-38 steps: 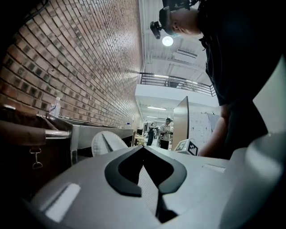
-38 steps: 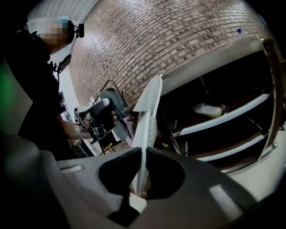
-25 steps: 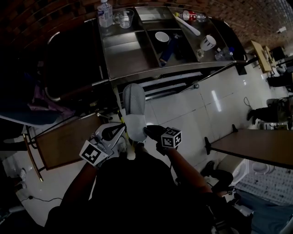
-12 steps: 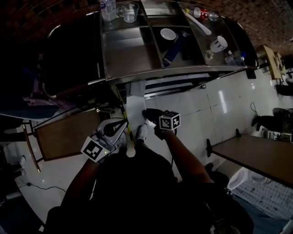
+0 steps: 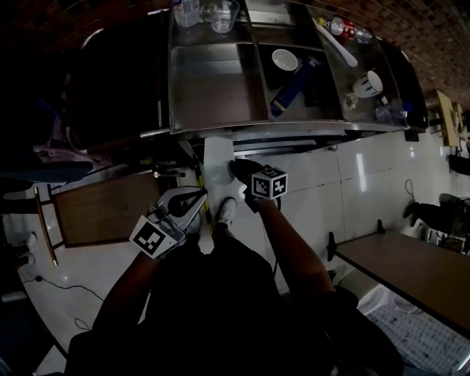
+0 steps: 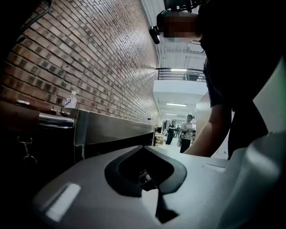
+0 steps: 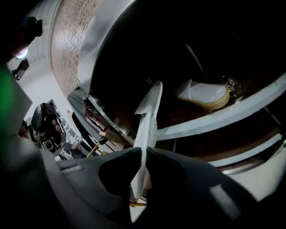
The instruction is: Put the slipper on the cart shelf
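Note:
My right gripper is shut on a pale grey slipper by its heel end. The slipper's toe end disappears under the front edge of the steel cart. In the right gripper view the slipper stands edge-on between the jaws and points into the dark lower shelf. A second slipper with a tan sole lies on that shelf. My left gripper hangs lower left of the slipper, apart from it. Its jaws look shut with nothing in them.
The cart top carries a cup, a white bowl, a blue pack and a mug. A wooden table stands at the left, another table at the right. People stand far down the hall.
The right gripper has carried the slipper forward, so its front half now lies hidden under the cart's top edge. The left gripper has barely moved.

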Available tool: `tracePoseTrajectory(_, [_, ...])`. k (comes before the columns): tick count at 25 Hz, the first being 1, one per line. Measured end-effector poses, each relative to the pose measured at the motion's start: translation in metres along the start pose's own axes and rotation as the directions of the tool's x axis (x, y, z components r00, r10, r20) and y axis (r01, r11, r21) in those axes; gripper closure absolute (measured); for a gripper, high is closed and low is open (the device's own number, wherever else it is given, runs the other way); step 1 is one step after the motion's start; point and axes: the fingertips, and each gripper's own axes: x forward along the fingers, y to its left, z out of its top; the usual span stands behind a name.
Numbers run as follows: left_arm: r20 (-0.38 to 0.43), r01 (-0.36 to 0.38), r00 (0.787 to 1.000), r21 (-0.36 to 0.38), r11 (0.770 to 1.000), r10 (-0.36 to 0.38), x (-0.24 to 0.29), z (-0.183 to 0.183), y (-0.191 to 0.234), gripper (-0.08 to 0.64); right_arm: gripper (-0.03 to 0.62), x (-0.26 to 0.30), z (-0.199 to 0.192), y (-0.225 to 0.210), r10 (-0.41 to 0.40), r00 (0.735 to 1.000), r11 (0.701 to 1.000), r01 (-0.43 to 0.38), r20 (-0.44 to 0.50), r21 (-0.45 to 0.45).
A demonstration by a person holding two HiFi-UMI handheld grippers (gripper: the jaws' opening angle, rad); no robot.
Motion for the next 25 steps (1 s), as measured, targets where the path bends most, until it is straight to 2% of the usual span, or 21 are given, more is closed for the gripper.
tracePoseTrajectory(5, [-0.013, -0.025, 1.000, -0.005, 1.000, 0.024, 0.004, -0.003, 0.005, 0.560, 0.558, 0.012, 0.033, -0.010, -0.020, 0.995, 0.997, 0.028, 0.101, -0.071])
tracePoseTrajectory(11, [-0.022, -0.055, 0.998, -0.024, 0.998, 0.054, 0.010, -0.008, 0.012, 0.560, 0.558, 0.024, 0.060, -0.018, -0.056, 0.982, 0.983, 0.086, 0.179, -0.159])
tracePoseTrajectory(20, [-0.044, -0.077, 0.996, -0.039, 0.996, 0.075, 0.015, -0.016, 0.011, 0.560, 0.558, 0.042, 0.087, -0.027, -0.060, 0.964, 0.977, 0.111, 0.260, -0.185])
tracePoseTrajectory(25, [-0.055, -0.097, 0.994, -0.046, 0.994, 0.094, 0.018, -0.018, 0.015, 0.560, 0.558, 0.045, 0.105, -0.030, -0.092, 0.942, 0.948, 0.182, 0.322, -0.261])
